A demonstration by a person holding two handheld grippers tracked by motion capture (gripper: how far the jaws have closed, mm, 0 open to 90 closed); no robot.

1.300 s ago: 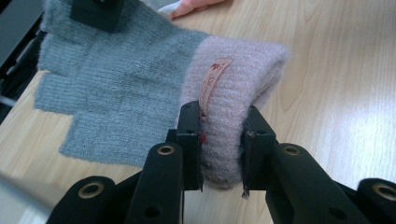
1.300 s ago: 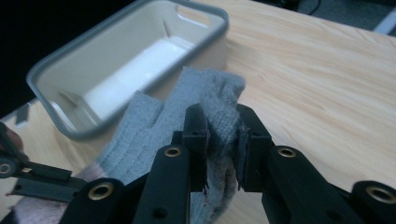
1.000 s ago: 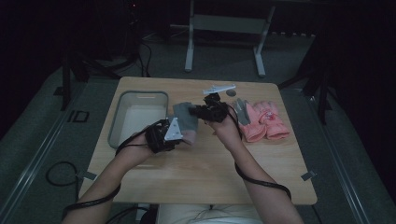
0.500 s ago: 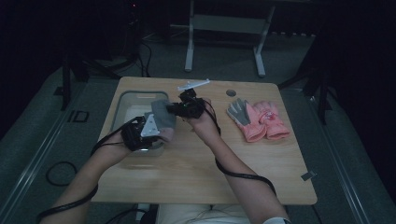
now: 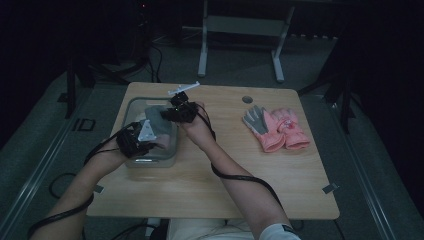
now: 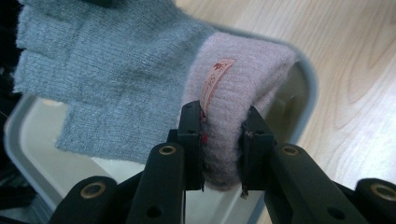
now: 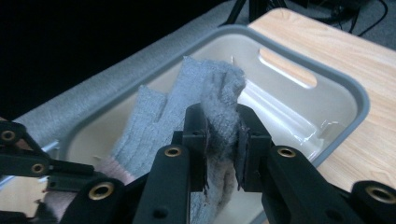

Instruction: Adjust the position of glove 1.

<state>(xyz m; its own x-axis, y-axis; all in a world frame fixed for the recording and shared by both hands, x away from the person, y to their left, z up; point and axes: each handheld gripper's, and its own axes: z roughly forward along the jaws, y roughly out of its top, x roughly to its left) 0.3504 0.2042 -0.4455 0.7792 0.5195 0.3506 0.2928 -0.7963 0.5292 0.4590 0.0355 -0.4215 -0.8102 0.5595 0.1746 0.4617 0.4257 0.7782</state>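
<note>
Both grippers carry one glove (image 5: 156, 125) stretched above the grey tub (image 5: 131, 107). The left gripper (image 6: 219, 156) pinches the pink cuff, the right gripper (image 7: 220, 144) clamps the grey finger end. The glove's long axis runs along the tub's length, hanging inside the rim, so straight down looks open. Two more gloves (image 5: 277, 127) lie well apart on the table (image 5: 210, 190).

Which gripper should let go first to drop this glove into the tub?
Probably right: it pinches the grey fingertips of the glove over the tub, while left holds the pink cuff near the rim.
</note>
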